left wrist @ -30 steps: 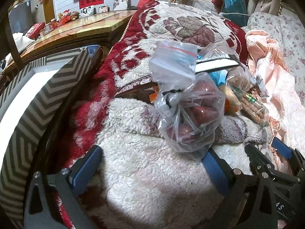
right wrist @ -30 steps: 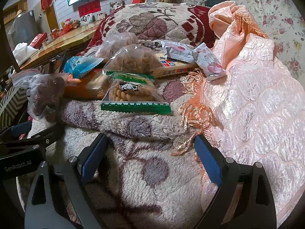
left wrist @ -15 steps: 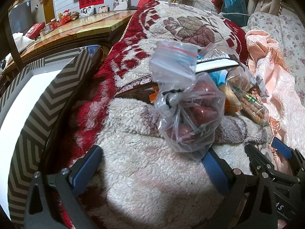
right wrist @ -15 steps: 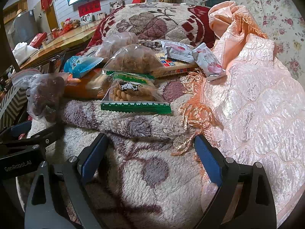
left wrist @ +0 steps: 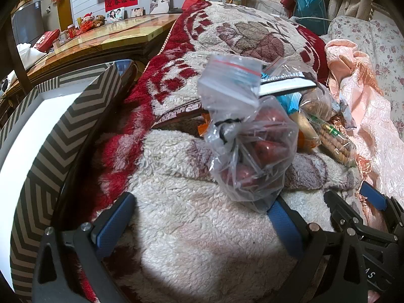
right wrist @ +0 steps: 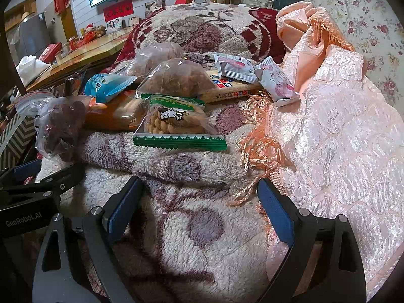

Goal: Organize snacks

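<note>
A clear zip bag of red dates [left wrist: 252, 151] stands on the fluffy blanket [left wrist: 189, 222], just beyond my left gripper [left wrist: 202, 209], which is open and empty; its right finger [left wrist: 282, 217] touches the bag's lower edge. The bag also shows in the right wrist view [right wrist: 58, 128]. A pile of snacks lies beyond my right gripper [right wrist: 199, 197], which is open and empty: a green-edged biscuit pack [right wrist: 176, 123], a clear bag of brown snacks [right wrist: 176, 78], a blue packet [right wrist: 106, 85], an orange pack [right wrist: 113, 113], a flat box [right wrist: 232, 91] and two white packets [right wrist: 275, 83].
A chevron-patterned box with a white inside [left wrist: 50, 131] stands at the left of the blanket. A pink satin quilt [right wrist: 341, 139] with a tassel fringe lies on the right. A wooden table [left wrist: 101, 43] stands behind. My right gripper shows at the left wrist view's lower right [left wrist: 358, 217].
</note>
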Demonstrator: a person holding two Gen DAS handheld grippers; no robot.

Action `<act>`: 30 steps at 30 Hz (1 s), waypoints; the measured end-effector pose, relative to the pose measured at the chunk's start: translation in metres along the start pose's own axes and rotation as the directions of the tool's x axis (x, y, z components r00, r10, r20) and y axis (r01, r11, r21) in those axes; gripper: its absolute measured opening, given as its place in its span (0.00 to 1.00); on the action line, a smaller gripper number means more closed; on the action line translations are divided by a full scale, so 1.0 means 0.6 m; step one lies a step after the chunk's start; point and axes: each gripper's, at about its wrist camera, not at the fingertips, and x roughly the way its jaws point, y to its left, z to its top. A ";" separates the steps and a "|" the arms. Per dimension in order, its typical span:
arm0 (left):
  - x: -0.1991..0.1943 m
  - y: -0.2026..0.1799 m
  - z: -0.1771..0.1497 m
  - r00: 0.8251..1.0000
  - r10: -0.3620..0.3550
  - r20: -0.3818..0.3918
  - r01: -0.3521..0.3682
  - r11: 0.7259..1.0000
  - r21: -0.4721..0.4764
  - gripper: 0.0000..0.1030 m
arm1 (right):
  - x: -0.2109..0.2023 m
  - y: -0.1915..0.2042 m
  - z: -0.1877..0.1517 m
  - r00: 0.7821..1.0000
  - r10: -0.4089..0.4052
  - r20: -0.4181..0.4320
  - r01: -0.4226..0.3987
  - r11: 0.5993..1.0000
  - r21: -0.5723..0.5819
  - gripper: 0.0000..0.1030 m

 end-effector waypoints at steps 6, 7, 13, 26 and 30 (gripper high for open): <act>0.001 -0.001 0.000 1.000 0.000 0.000 0.000 1.000 0.000 1.00 | 0.000 0.000 0.000 1.000 0.000 0.000 0.000 1.000 0.000 0.90; 0.000 0.000 0.000 1.000 -0.001 0.000 0.001 1.000 0.000 1.00 | 0.000 0.000 0.000 1.000 0.000 0.000 0.000 1.000 0.000 0.90; -0.001 0.005 0.002 1.000 -0.006 -0.011 0.006 1.000 0.000 1.00 | 0.000 0.000 0.000 1.000 0.001 0.000 -0.001 1.000 0.000 0.90; -0.059 0.028 -0.003 0.993 -0.061 -0.100 0.056 0.997 -0.049 1.00 | 0.000 0.000 -0.001 1.000 0.001 0.000 -0.001 1.000 0.001 0.90; -0.087 0.039 0.013 0.993 -0.080 -0.088 0.072 0.994 -0.085 1.00 | -0.001 0.000 -0.001 1.000 0.005 -0.005 -0.005 1.000 0.002 0.90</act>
